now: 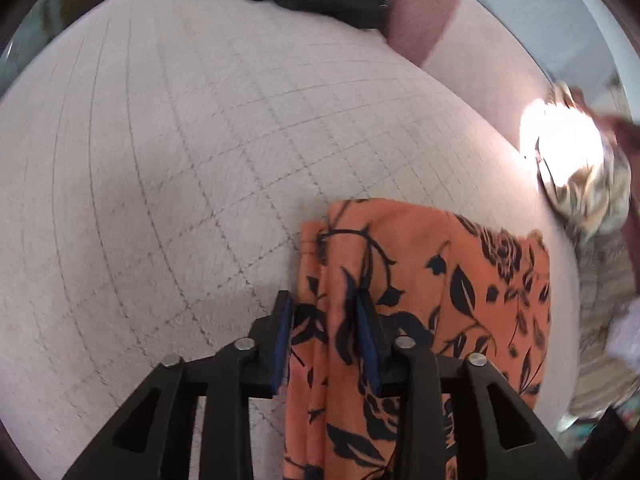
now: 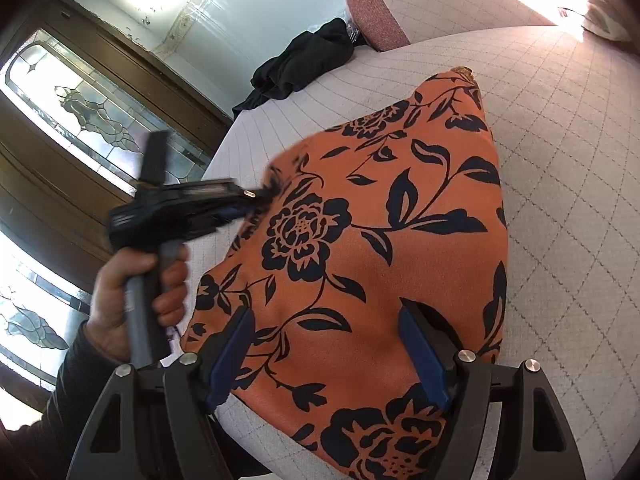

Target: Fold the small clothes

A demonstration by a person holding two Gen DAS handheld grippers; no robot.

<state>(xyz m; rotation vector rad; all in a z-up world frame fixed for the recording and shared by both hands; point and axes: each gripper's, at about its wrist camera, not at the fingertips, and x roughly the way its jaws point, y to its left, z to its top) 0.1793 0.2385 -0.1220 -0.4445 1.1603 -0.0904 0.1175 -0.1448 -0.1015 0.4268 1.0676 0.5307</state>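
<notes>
An orange garment with a black flower print [image 2: 380,248] lies on a pale quilted cushion [image 2: 560,160]. In the left wrist view the garment [image 1: 420,280] hangs in folds between my left gripper's [image 1: 326,308] blue pads [image 1: 282,336], which are shut on its edge. In the right wrist view the left gripper [image 2: 256,196] pinches the garment's far left edge. My right gripper [image 2: 326,328] is open, its jaws wide apart, low over the near part of the cloth.
A black garment [image 2: 304,60] lies at the cushion's far edge, next to a pink bolster [image 2: 372,12]. Patterned cloth [image 1: 592,184] lies at the right in the left wrist view. A wooden door with glass panels [image 2: 80,92] stands to the left.
</notes>
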